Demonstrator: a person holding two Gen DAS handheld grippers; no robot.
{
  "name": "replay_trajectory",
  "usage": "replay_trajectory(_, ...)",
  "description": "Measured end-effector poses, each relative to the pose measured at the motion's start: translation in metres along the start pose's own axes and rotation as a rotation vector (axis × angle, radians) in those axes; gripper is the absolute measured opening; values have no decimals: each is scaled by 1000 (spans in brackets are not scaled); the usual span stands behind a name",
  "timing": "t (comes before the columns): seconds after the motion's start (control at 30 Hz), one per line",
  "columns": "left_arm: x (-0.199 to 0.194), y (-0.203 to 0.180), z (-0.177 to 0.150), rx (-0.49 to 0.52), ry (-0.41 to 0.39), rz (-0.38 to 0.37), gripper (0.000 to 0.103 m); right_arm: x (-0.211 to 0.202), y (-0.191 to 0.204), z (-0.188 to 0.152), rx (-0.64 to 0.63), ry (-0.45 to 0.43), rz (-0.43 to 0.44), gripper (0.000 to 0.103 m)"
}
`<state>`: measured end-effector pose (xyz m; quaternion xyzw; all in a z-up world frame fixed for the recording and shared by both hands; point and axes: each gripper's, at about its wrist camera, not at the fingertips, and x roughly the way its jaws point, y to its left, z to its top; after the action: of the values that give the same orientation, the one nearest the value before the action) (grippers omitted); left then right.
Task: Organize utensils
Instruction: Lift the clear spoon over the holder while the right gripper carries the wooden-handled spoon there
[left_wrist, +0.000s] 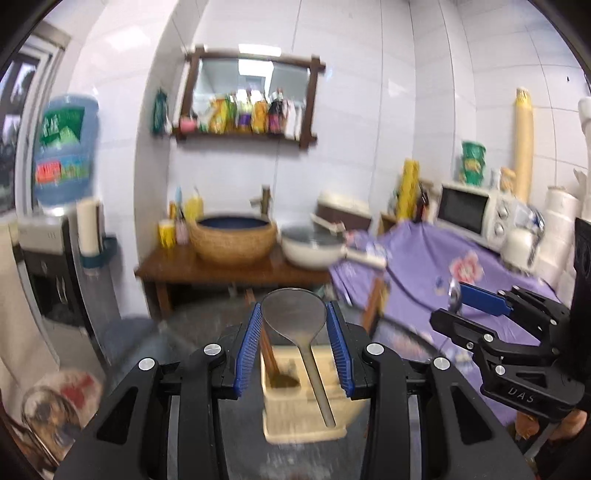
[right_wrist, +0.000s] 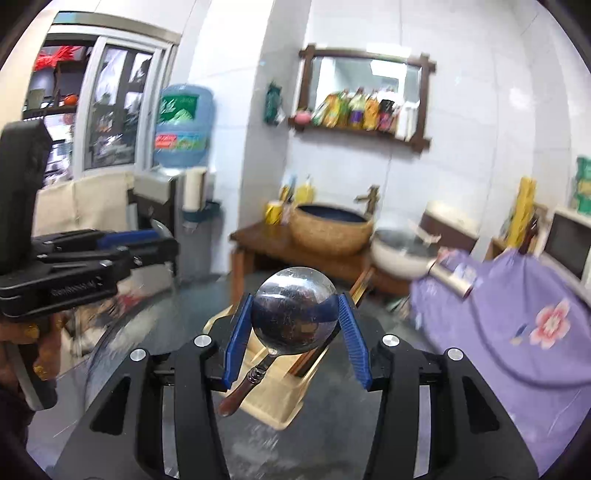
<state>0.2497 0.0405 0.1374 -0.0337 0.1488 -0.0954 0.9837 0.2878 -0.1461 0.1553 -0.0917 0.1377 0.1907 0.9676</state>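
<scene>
Both claws are loaded, each carrying one utensil by its bowl.

Left claw: blue pads clenched on either side of a flat steel rice spoon. The bowl sits between the pads at centre frame and the handle hangs down toward the bottom of the frame. Directly behind and below it is a pale wooden utensil holder, with what look like brown chopsticks standing in its left compartment. The spoon's handle overlaps the holder in the picture; I cannot tell whether its tip is inside a slot or hanging clear above it.

Right claw: pads clenched on the round bowl of a steel ladle, convex back toward the camera. Its dark wooden handle points to the lower left of the frame. The same holder lies beneath, on a dark glass worktop. The ladle appears clear of the holder.

In each wrist view the other claw shows at the frame edge, so the two are working side by side. Both pictures are smeared with motion blur.

Judgement on step: utensils are gripped and held above the holder, mid-transfer. Whether they are going in or coming out cannot be settled from these views.

Next move, if sorting into the holder: each handle must be lined up over a free compartment and lowered handle-first. The chopstick compartment is occupied. The ladle handle is tilted and wants righting first. The claws are close, so stagger them.
</scene>
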Motion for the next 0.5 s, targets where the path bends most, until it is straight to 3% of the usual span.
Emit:
replay_trajectory(0.1, 16, -2, 21, -14, -22, 22, 36, 13, -10, 20, 10, -22, -53, 47)
replay_trajectory(0.23, 44, -9, 23, -2, -5, 68, 36, 32, -12, 26, -14, -19, -108, 47)
replay_trajectory(0.5, 83, -16, -10, 41, 46, 104, 36, 70, -9, -16, -18, 21, -156, 47)
